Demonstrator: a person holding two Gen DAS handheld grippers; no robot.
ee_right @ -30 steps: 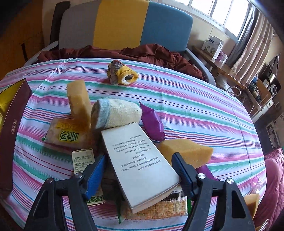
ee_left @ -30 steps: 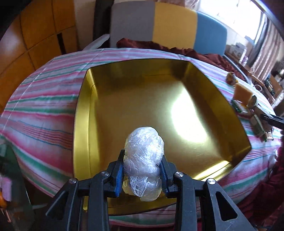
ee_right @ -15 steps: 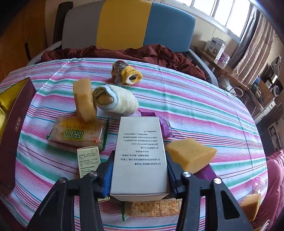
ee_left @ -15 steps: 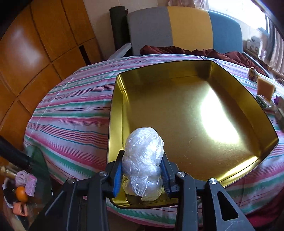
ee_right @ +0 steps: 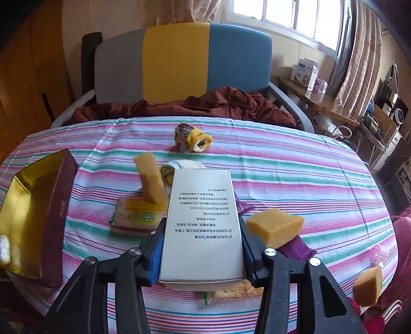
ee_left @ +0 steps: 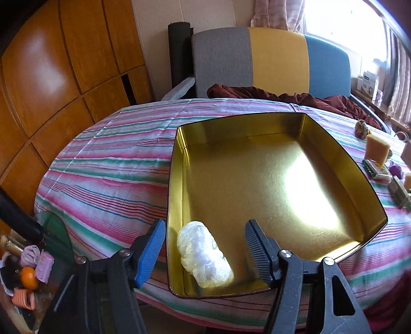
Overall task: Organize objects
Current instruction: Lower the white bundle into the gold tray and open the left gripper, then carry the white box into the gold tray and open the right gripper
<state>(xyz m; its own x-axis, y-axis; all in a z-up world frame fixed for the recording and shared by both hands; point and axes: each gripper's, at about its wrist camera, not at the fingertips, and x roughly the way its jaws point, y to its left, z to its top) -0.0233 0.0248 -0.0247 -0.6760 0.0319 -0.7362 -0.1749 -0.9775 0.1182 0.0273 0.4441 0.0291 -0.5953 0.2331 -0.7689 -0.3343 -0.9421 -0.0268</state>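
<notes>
Left wrist view: my crinkled clear plastic-wrapped bundle (ee_left: 204, 258) lies in the near-left corner of the shiny gold square tin tray (ee_left: 177, 179), touching its left wall. My left gripper (ee_left: 203, 248) is spread wide w/ the blue pads apart, nothing between them, bundle lying below the gap.

Right wrist view: my right gripper (ee_right: 201, 246) is clamped on a flat silver-grey printed carton (ee_right: 201, 226), pads pressing both long edges. Just beside it: a yellow sponge wedge (ee_right: 274, 226) on the right, a tall yellow sponge block (ee_right: 150, 179) and a yellow-labelled cracker pack (ee_right: 136, 218) on the left, a rolled white towel (ee_right: 177, 167) behind.

Surface: round table under a pink/green/white striped cloth (ee_right: 295, 174), tray at its left side. Room: grey/yellow/blue chair back (ee_right: 182, 61) behind the table w/ a maroon cloth (ee_right: 205, 105) heaped on the seat, wood panelling (ee_left: 64, 77) on the left, curtained window (ee_right: 295, 15) at the right.
</notes>
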